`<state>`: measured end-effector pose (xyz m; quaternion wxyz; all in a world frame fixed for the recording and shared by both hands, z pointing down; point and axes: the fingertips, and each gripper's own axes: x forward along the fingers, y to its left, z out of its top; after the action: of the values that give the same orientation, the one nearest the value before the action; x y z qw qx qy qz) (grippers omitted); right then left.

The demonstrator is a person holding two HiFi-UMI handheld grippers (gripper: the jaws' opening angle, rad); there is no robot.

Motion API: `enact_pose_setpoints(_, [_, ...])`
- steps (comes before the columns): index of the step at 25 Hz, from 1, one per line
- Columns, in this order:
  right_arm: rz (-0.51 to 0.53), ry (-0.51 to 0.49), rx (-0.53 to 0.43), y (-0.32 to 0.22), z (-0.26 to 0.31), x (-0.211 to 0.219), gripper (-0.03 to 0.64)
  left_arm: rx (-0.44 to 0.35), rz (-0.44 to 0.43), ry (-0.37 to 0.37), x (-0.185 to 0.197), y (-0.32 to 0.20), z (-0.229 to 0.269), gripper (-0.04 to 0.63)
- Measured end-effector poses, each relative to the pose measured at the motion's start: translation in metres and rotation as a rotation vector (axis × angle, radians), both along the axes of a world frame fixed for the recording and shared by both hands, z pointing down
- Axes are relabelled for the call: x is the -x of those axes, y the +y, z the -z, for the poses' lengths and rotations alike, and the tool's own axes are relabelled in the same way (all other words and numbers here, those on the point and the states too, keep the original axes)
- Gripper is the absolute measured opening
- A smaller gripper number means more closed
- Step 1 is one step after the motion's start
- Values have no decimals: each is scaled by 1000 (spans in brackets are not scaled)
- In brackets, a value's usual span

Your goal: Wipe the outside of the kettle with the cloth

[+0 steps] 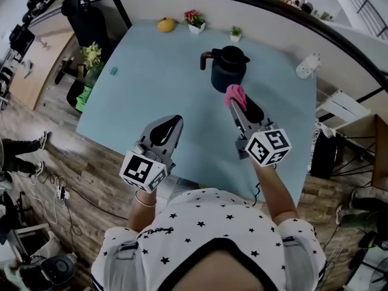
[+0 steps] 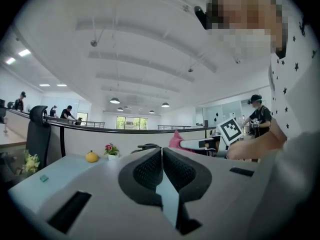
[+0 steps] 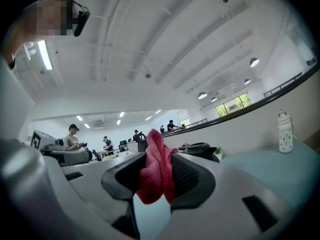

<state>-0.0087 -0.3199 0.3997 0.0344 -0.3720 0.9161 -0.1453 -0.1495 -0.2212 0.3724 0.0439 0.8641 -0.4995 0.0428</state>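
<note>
**Surface.** A pale blue tabletop (image 1: 151, 90) carries a dark kettle (image 1: 229, 67). The kettle stands upright on the far half, lid on, with its handle towards the left of the head view. Along the far edge sit a yellow fruit (image 1: 166, 24), a pot of red flowers (image 1: 195, 20) and a small green plant (image 1: 236, 33). A white bottle (image 1: 308, 65) stands near the right edge and a small teal item (image 1: 113, 71) near the left edge.

**Claws.** The right claw (image 3: 156, 170) is clamped on a pink cloth (image 1: 234, 94), which bunches up between the pads and sticks out past them. The cloth is held just in front of the kettle's base; contact between the two cannot be confirmed. The left claw (image 2: 162, 154) is closed pad to pad with nothing between. It is held over the near edge of the tabletop, well apart from the kettle.

**Room.** This is an open office with a wood-pattern floor (image 1: 73, 162), and cables (image 1: 60, 193) trail across the floor at the left. A black office chair (image 1: 85, 17) stands beyond the left corner of the tabletop. The white ceiling has beams and round hanging lamps (image 2: 115, 100). Several people (image 3: 74, 136) are at distant desks.
</note>
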Motion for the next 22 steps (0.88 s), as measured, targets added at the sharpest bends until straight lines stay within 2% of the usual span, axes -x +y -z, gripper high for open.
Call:
enact_pose_setpoints(3, [-40,91,-31,-28,-3,27,149,-15,-38,22,20,-26,4,32])
enact_pose_setpoints(7, [-141,237,-91,-70,-11,46,146,3,-81,54,41,-52,-8,32])
enact_pose_setpoints(13, [-187,442,-191,-108,-31,68,144,41,-127,55,76,-83,-23,32])
enact_pose_setpoints(17, [-207,488,-198,-118,-41,76,141,55,-168,50,89,-98,-31,32])
enact_pose_setpoints(22, [-206,510,-187,-118,-59,85,135,77,-215,77,93,-107,-40,32])
